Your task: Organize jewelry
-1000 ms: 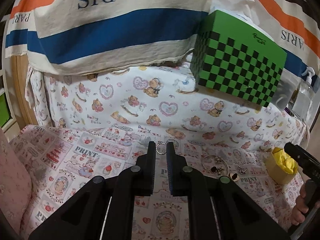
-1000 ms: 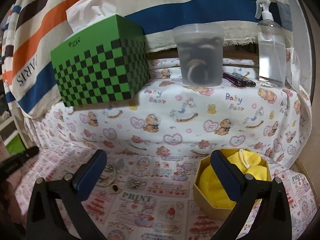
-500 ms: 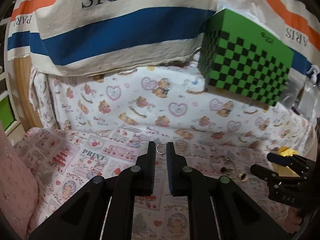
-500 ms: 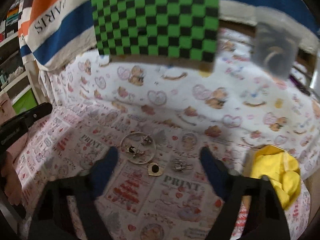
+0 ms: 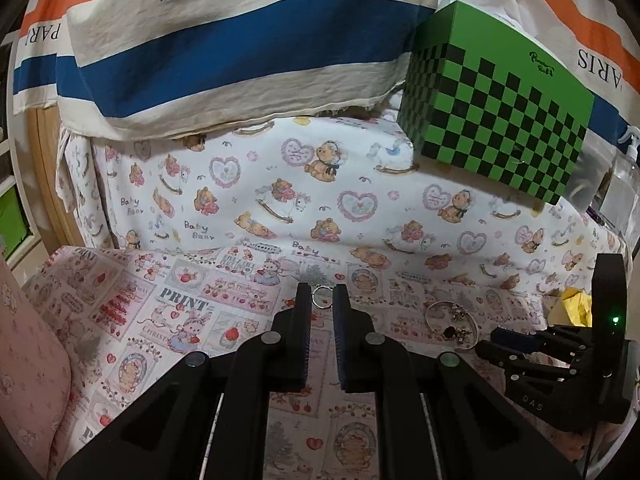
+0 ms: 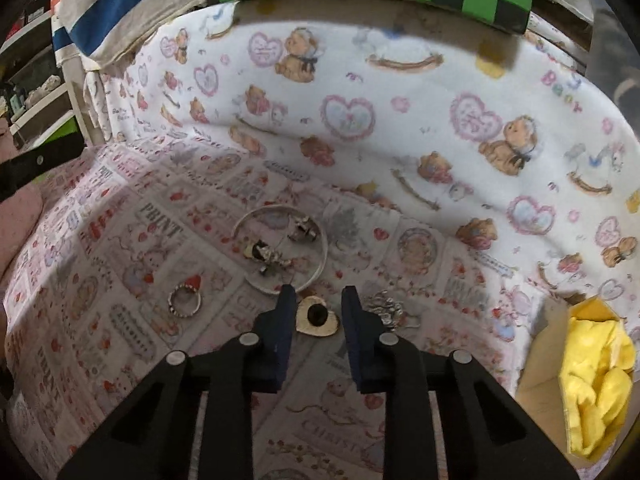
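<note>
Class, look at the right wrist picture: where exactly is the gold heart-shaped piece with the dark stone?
The gold heart piece lies on the printed cloth between the closing jaws of the right gripper, just below the silver bangle.

Low surface draped in a pink patchwork-print cloth (image 6: 120, 264), lettered "PRINT" and dotted with strawberries, hearts and small animals. Lying directly on it:

- silver bangle (image 6: 280, 248), with a small cluster of charms (image 6: 268, 256) inside its loop
- silver ring (image 6: 185, 300), apart to the left of the bangle
- gold heart-shaped piece with a dark stone (image 6: 318, 316), just in front of the bangle
- crumpled silver piece (image 6: 386, 307), beside the heart on the right
- cardboard box lined with yellow cloth (image 6: 540, 360), at the far right edge

Behind, rising to a higher ledge, a white "Baby Bear" cloth (image 6: 400, 120); on that ledge, a green-and-black checked tissue box (image 5: 496, 120).
</note>
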The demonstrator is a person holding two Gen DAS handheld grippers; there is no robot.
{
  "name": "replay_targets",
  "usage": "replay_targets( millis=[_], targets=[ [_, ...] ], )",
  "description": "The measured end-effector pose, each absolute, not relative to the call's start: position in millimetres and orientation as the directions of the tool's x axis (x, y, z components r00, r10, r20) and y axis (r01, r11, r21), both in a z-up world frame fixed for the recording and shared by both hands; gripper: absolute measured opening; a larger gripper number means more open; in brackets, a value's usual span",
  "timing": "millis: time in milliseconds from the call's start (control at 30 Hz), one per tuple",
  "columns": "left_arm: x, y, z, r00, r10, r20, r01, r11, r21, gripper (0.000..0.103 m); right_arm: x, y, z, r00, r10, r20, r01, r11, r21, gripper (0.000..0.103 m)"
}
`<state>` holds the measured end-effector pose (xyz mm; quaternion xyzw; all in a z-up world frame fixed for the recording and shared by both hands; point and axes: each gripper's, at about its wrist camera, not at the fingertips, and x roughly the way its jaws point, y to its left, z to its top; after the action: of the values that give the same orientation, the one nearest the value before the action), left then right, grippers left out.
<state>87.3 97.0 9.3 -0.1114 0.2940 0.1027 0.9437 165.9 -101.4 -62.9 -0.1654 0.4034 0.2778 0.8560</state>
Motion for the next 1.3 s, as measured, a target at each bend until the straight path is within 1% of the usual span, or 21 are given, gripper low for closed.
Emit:
replay_targets(
  millis=[167,200,300,633,733,900,1067,1133,1200,1267,1300],
  targets=[
    [88,100,8,0.802,0.130,-0.583,-0.267,0.951,-0.156,0.010,164,-100,-63,0.523,0.339,-0.782,-0.614,0.786,-0.070,0.019],
    [87,100,8,0.803,0.128,-0.582,-0.267,0.950,-0.159,0.010,163,-100,-63,0.521,0.345,-0.781,-0.615,0.786,-0.063,0.014],
    [86,99,9,0.807,0.133,-0.575,-0.266,0.952,-0.154,0.010,161,-106,-59,0.518,0.379,-0.767,-0.617,0.787,-0.028,0.014],
    [83,98,12,0.819,0.134,-0.558,-0.262,0.953,-0.155,0.010,127,-116,-29,0.657,0.451,-0.605,-0.621,0.778,-0.094,0.014],
    [81,97,14,0.824,0.135,-0.551,-0.260,0.953,-0.156,0.010,124,-116,-26,0.654,0.475,-0.589,-0.640,0.762,-0.098,0.014],
    [79,92,18,0.832,0.133,-0.539,-0.247,0.958,-0.144,0.009,123,-119,-24,0.674,0.487,-0.555,-0.625,0.777,-0.078,0.014],
    [71,84,29,0.856,0.154,-0.493,-0.240,0.964,-0.117,0.009,120,-122,-16,0.713,0.494,-0.498,-0.610,0.787,-0.092,0.014],
    [60,80,41,0.882,0.155,-0.445,-0.228,0.967,-0.116,0.010,119,-128,-7,0.733,0.487,-0.474,-0.595,0.797,-0.102,0.014],
    [47,74,54,0.908,0.162,-0.387,-0.218,0.970,-0.106,0.009,121,-144,11,0.746,0.483,-0.459,-0.566,0.822,-0.055,0.014],
    [41,67,64,0.913,0.163,-0.373,-0.212,0.973,-0.093,0.009,116,-162,30,0.757,0.488,-0.434,-0.553,0.833,-0.028,0.014],
    [42,64,69,0.911,0.152,-0.383,-0.202,0.975,-0.095,0.009,107,-172,42,0.780,0.477,-0.405,-0.539,0.841,-0.048,0.014]
  ],
)
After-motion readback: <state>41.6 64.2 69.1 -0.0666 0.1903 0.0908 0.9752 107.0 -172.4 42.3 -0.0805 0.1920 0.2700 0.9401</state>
